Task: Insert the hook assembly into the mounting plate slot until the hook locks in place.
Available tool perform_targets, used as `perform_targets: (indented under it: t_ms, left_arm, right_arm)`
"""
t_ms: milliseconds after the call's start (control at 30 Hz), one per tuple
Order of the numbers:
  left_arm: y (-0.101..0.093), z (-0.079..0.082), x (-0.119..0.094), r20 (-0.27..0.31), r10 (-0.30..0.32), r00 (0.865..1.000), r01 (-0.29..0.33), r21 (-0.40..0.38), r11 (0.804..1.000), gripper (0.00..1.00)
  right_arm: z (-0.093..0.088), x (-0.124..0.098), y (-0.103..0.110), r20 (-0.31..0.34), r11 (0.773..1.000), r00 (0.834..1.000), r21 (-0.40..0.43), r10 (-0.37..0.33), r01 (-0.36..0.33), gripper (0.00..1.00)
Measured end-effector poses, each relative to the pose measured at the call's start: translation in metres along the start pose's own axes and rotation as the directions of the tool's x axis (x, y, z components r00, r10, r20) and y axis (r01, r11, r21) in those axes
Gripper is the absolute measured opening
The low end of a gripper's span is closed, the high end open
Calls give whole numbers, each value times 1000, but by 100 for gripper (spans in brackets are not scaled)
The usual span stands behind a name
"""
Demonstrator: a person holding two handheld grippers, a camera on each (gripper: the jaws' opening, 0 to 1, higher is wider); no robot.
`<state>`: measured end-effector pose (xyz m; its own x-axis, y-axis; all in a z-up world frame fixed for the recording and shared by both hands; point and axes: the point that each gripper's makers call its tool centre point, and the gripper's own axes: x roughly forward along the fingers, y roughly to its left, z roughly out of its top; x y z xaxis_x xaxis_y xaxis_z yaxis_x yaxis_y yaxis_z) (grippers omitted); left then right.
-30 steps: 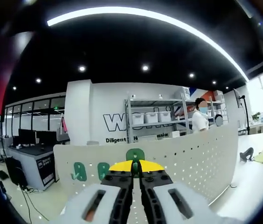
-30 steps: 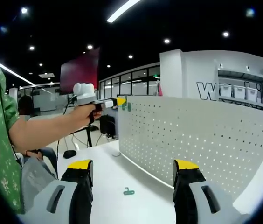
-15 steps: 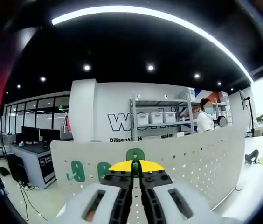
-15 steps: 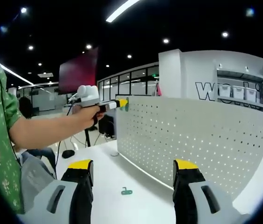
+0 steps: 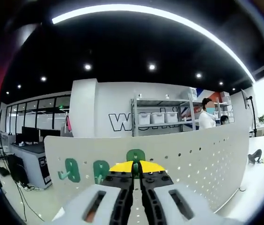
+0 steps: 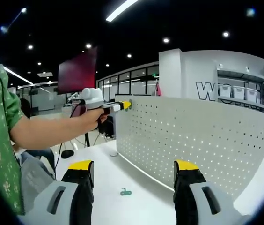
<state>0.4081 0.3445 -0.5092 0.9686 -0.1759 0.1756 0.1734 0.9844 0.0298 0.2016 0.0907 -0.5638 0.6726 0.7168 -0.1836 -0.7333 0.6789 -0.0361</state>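
Observation:
The white perforated mounting plate [image 5: 202, 154] stands upright on the table. Two green hooks [image 5: 70, 169] [image 5: 100, 170] hang on its upper left part. My left gripper [image 5: 135, 167] is shut on a third green hook [image 5: 135, 156], held close to the plate's face just right of those two. In the right gripper view, a hand holds that left gripper [image 6: 122, 106] at the upper left corner of the mounting plate [image 6: 193, 140]. My right gripper [image 6: 133, 174] is open and holds nothing. It hovers over the table, where a loose green hook [image 6: 125, 191] lies flat.
The white table [image 6: 104, 173] runs in front of the plate. The person's arm and green sleeve [image 6: 1, 140] are at the left of the right gripper view. Behind the plate stand a shelf with white bins [image 5: 157, 118], desks and a person [image 5: 206, 120].
The left gripper has carried its green hook rightward and closer to the plate's upper corner. The right gripper and the hook on the table have stayed almost still.

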Motion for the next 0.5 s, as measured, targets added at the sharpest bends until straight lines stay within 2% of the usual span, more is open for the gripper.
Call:
perform_targets:
  t_ms: [500]
  left_arm:
    - [2,-5,9,8,10,1000,-10,7,1000,4]
  right_arm:
    - [-1,2,0,-9,1000,1000,-3,0,0,69]
